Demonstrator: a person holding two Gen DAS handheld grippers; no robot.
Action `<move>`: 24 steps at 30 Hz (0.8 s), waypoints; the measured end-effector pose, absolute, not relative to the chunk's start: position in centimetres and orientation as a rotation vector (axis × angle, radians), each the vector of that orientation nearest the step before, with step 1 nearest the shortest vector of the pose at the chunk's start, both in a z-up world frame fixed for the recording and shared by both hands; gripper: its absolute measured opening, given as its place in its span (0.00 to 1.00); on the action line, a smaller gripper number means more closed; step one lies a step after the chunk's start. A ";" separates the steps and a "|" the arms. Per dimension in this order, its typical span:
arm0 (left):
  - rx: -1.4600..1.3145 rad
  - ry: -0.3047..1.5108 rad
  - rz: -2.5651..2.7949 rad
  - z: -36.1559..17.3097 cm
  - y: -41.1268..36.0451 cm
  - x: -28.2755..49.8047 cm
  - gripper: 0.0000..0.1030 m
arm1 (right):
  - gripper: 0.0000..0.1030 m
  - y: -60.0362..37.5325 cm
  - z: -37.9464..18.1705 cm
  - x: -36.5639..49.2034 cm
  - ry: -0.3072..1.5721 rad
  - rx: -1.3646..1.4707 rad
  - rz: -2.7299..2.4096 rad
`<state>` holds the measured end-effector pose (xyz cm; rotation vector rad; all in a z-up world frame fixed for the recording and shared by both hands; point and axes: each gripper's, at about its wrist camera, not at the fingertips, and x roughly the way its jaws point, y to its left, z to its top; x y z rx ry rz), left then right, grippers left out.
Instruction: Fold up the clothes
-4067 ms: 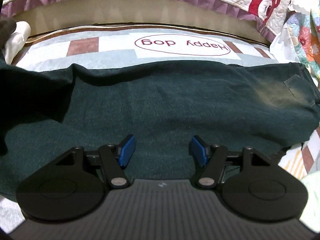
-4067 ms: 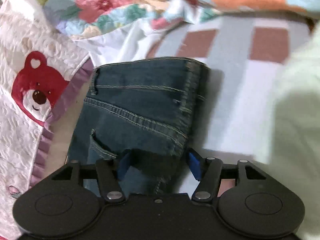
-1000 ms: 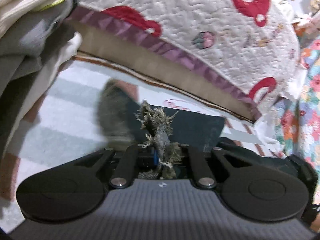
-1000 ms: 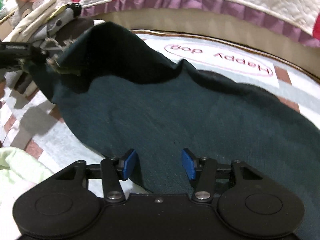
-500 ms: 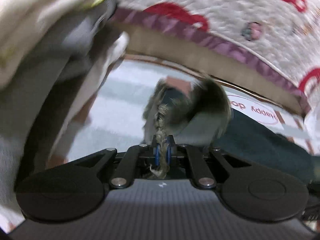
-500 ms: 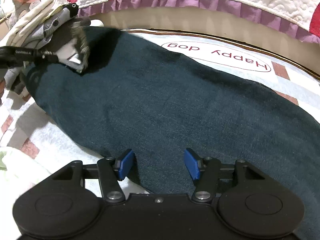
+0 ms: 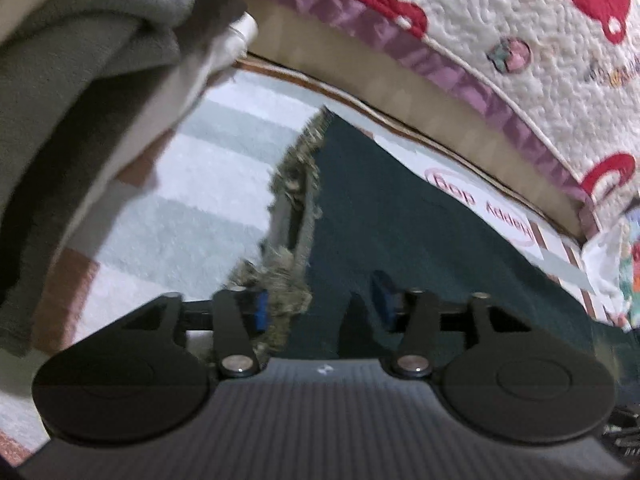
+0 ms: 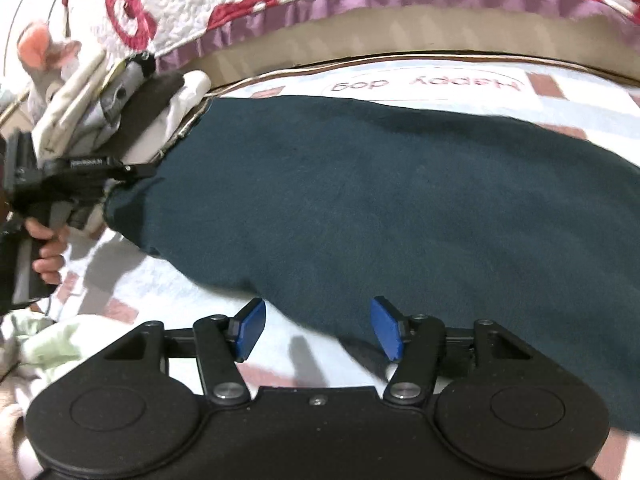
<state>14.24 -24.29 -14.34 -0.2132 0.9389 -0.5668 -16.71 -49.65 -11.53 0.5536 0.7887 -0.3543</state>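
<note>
Dark blue-green jeans (image 7: 420,240) lie spread flat across the striped bed mat (image 7: 180,220). Their frayed hem (image 7: 296,200) runs toward my left gripper (image 7: 320,304). That gripper's jaws are opening: the hem tuft lies between them beside the left pad (image 7: 262,312), and no pad presses on it. In the right wrist view the jeans (image 8: 380,200) fill the middle. My right gripper (image 8: 318,330) stands open over their near edge, with nothing pinched. A hand (image 8: 44,240) holds the left gripper (image 8: 136,170) at the jeans' left end.
A stack of folded grey and cream clothes (image 7: 80,80) rises at the left, close to the hem. A quilt with red bears (image 7: 500,20) borders the far side. A pale green garment (image 8: 48,344) lies at the near left. The mat carries a "Happy dog" label (image 8: 428,84).
The left jaws were shut on the frayed hem and have now parted, with the hem laid down on the mat. The lifted jeans leg has settled flat. The right gripper slid sideways and rolled.
</note>
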 end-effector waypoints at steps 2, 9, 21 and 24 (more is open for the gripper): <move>-0.185 0.943 -0.568 -14.8 -24.8 14.1 0.61 | 0.61 -49.6 -11.2 -19.4 0.772 0.569 -0.455; -0.013 0.699 -0.507 -12.2 -24.7 14.1 0.04 | 0.61 -52.0 -11.9 -30.4 0.651 0.709 -0.891; -0.076 0.777 -0.482 -12.5 -23.3 14.4 0.03 | 0.61 -53.5 -13.3 -37.0 0.539 0.819 -1.230; -0.113 0.798 -0.618 -12.2 -25.6 12.8 0.08 | 0.61 -53.5 -13.3 -37.0 0.525 0.802 -1.254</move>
